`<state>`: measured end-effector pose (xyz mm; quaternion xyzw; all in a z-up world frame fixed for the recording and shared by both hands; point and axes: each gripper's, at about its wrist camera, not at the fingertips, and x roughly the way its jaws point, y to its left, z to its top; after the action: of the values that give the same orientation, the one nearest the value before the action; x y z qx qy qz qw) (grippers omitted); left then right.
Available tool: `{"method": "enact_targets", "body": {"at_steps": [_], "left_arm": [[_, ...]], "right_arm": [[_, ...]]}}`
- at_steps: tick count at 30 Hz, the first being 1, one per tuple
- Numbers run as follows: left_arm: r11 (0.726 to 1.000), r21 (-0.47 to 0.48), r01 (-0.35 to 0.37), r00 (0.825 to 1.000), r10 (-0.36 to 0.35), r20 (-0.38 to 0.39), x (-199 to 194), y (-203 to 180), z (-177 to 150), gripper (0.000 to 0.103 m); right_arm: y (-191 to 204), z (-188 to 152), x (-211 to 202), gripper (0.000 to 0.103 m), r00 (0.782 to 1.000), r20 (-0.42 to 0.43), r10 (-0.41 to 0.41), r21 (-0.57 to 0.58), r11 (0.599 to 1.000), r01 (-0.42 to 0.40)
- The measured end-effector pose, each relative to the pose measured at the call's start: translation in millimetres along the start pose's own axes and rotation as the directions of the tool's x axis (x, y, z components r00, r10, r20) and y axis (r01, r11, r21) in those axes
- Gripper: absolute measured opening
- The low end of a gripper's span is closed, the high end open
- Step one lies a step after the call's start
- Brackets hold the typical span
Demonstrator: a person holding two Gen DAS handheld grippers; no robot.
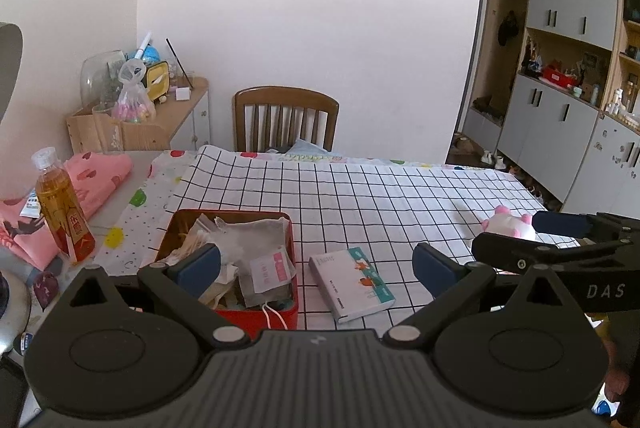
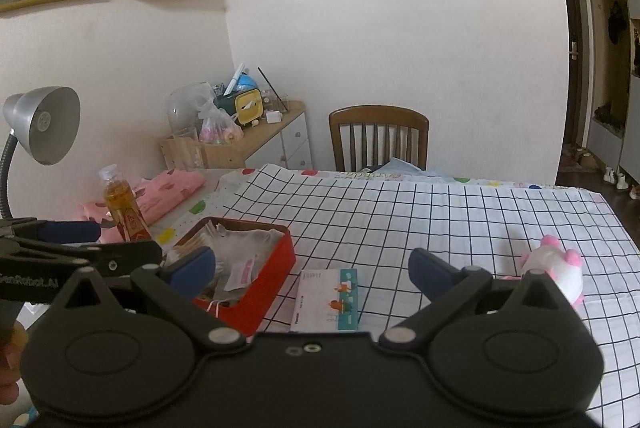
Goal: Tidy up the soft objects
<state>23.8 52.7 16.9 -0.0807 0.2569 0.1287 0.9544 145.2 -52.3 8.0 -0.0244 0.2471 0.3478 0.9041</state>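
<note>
A pink and white plush toy (image 1: pixel 508 222) lies on the checked tablecloth at the right; it also shows in the right wrist view (image 2: pixel 560 268). A folded pink cloth (image 1: pixel 96 175) lies at the table's left; it also shows in the right wrist view (image 2: pixel 168 191). My left gripper (image 1: pixel 316 268) is open and empty above the near edge, over a red tin (image 1: pixel 292 252) and a small tissue pack (image 1: pixel 352 284). My right gripper (image 2: pixel 312 268) is open and empty, just left of the plush, above the tissue pack (image 2: pixel 328 300).
The red tin (image 2: pixel 276 268) holds paper packets and sachets. A tea bottle (image 1: pixel 60 207) stands left of it. A grey desk lamp (image 2: pixel 44 123) is at the far left. A wooden chair (image 1: pixel 286 115) stands behind the table. A cluttered side cabinet (image 1: pixel 176 107) is at the back left.
</note>
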Motion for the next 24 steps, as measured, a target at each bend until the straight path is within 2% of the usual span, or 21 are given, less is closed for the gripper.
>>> {"method": "enact_targets", "body": {"at_steps": [24], "left_arm": [[1.0, 0.028, 0.011, 1.0, -0.012, 0.012, 3.8, -1.6, 4.4, 0.103]], "right_arm": [[-3.0, -0.3, -2.0, 0.103, 1.0, 0.013, -0.015, 0.005, 1.0, 0.015]]}}
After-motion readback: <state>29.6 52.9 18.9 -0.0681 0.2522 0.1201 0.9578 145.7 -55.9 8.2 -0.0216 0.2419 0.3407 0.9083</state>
